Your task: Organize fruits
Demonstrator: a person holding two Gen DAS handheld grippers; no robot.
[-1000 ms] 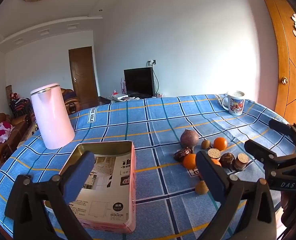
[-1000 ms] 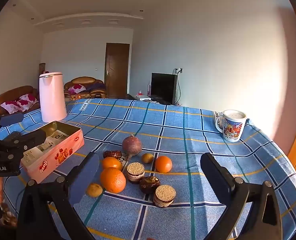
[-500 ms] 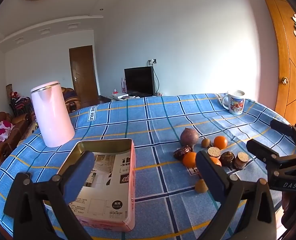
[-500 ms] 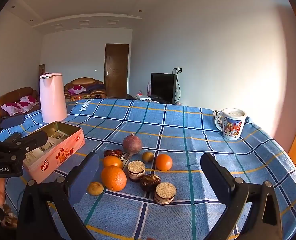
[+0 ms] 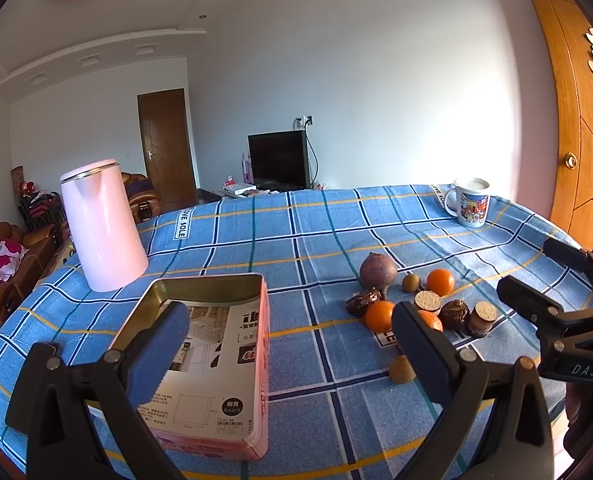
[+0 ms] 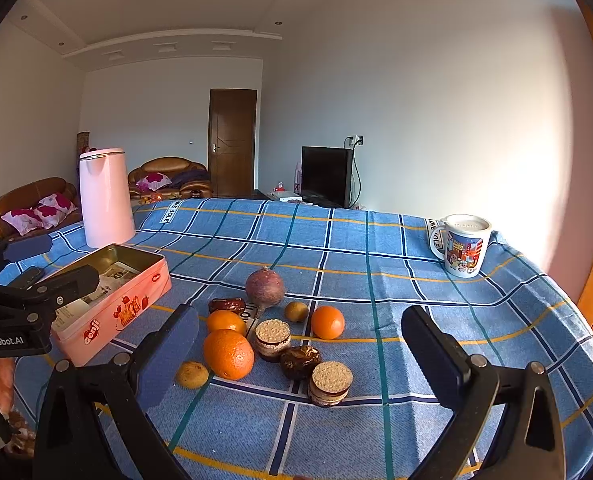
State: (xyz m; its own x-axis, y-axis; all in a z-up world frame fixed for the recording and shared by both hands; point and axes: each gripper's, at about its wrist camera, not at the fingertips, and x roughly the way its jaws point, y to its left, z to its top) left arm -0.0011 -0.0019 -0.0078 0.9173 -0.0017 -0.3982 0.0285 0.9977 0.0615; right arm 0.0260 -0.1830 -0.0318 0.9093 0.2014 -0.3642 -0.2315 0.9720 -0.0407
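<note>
While both tools (image 5: 288, 336) (image 6: 300, 344) gape empty: glossy oranges (image 6: 228, 354), wrinkled dates (image 6: 300, 361), open pink tin (image 6: 112, 312).

Black clamp-style left gripper (image 5: 290, 338) and right gripper (image 6: 300, 346): blue-padded fingers (image 6: 168, 356), silver pivot screws, white "GenRobot.AI" and "DAS" lettering.

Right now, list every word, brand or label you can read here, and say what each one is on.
"GenRobot.AI": left gripper body, seen from the right wrist.
"DAS": right gripper body, seen from the left wrist.
"Genji": side of the pink tin.
"SOLE", after partly hidden letters: white strip on the blue plaid tablecloth.
"SOLE": tablecloth strip beside the mug.
Printed sheet inside the tin: too small to read.
Mug artwork: no legible text.
</note>
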